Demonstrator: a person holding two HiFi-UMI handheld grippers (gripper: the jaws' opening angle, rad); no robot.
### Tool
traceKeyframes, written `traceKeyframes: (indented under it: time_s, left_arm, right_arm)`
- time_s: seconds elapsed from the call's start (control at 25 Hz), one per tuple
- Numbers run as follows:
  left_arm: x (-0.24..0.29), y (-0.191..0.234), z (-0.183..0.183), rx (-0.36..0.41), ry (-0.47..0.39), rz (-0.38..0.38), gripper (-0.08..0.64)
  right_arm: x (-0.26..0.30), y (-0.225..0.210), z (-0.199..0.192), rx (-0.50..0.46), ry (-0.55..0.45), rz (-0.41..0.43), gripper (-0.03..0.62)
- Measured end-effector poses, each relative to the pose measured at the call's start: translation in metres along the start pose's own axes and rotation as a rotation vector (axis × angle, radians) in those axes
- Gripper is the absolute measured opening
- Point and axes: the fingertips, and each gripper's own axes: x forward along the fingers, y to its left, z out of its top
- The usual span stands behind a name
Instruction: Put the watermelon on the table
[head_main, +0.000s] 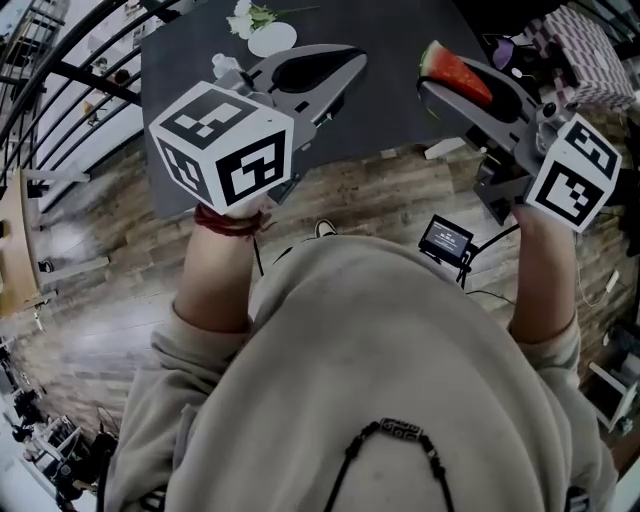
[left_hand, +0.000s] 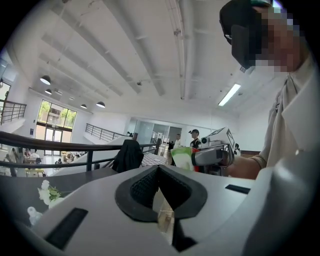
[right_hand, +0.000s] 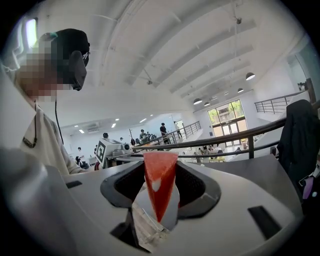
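A wedge of watermelon (head_main: 456, 70), red flesh with a green rind, is clamped in my right gripper (head_main: 432, 82), held in the air over the near right edge of the dark table (head_main: 185, 70). In the right gripper view the red slice (right_hand: 160, 182) stands point-down between the jaws. My left gripper (head_main: 352, 60) is shut with nothing in it and hovers over the table's near edge; its jaws (left_hand: 159, 169) meet in the left gripper view. That view also shows the watermelon's pale green rind (left_hand: 182, 157) off to the right.
White flowers (head_main: 250, 18) and a white round plate (head_main: 272, 40) lie at the table's far side. A small screen device (head_main: 446, 240) with cables sits on the wooden floor. A checkered object (head_main: 590, 50) is at top right. Black railings (head_main: 60, 70) run along the left.
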Motion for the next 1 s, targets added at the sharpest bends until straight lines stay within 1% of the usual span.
traceKeyframes:
  time_s: [0.08,0.2,0.44,0.6,0.8,1.0]
  left_arm:
    - [-0.016,0.015,-0.001,0.020,0.005,0.012,0.005]
    - [-0.048,0.017,-0.002,0.040,0.009,0.019,0.006]
    - [-0.039,0.039,-0.021,-0.005,0.004,0.024,0.005]
    - [-0.037,0.049,-0.021,-0.013,-0.002,0.039,0.005]
    - [-0.058,0.046,-0.023,-0.021,-0.020,0.072,0.005]
    - [-0.073,0.041,-0.009,-0.002,-0.057,0.116,0.006]
  right_arm:
    - [0.020,0.004,0.002,-0.004,0.001,0.010,0.206]
    - [0.038,0.033,0.000,-0.001,0.007,0.029,0.206]
    - [0.058,0.016,-0.005,0.012,0.024,0.063,0.206]
    - [0.064,0.008,0.001,0.009,0.032,0.077,0.206]
    - [0.069,0.026,0.001,-0.012,0.039,0.107,0.206]
    - [0.069,0.040,0.011,-0.040,0.039,0.145,0.206]
